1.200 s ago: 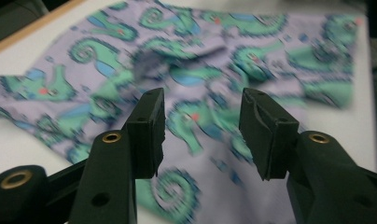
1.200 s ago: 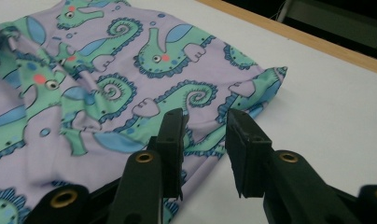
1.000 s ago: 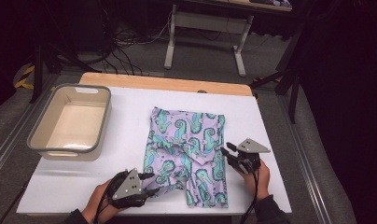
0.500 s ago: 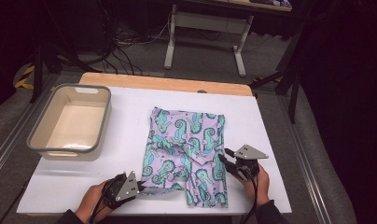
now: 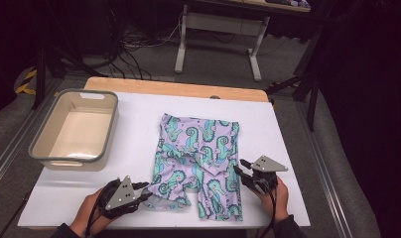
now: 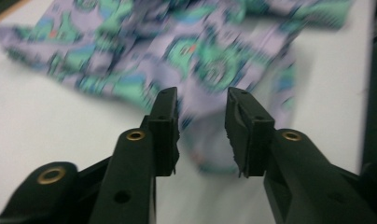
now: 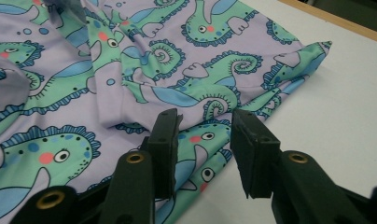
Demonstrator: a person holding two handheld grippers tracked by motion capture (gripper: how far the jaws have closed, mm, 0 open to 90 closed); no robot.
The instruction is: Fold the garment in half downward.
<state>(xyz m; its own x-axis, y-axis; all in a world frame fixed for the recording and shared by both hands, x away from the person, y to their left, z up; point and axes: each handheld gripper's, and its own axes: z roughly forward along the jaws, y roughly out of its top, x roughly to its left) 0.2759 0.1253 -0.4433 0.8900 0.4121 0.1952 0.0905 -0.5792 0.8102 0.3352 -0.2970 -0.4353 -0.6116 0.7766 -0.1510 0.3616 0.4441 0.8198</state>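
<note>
High view: lilac seahorse-print cloth shorts [image 5: 198, 163] flat mid-table on white tabletop [image 5: 139, 99], empty beige plastic tub [image 5: 74, 131] far left. Left gripper [image 5: 141, 191] at near-left leg hem, right gripper [image 5: 242, 171] at right edge.

Left gripper view: jaws just been opening, now part-open, hem [image 6: 210, 154] between but not pinched.

Right gripper view: jaws part-open astride the cloth edge [image 7: 200, 140], nothing clamped.

Judged step: taking hold for a fold. Next: close both on fabric.
</note>
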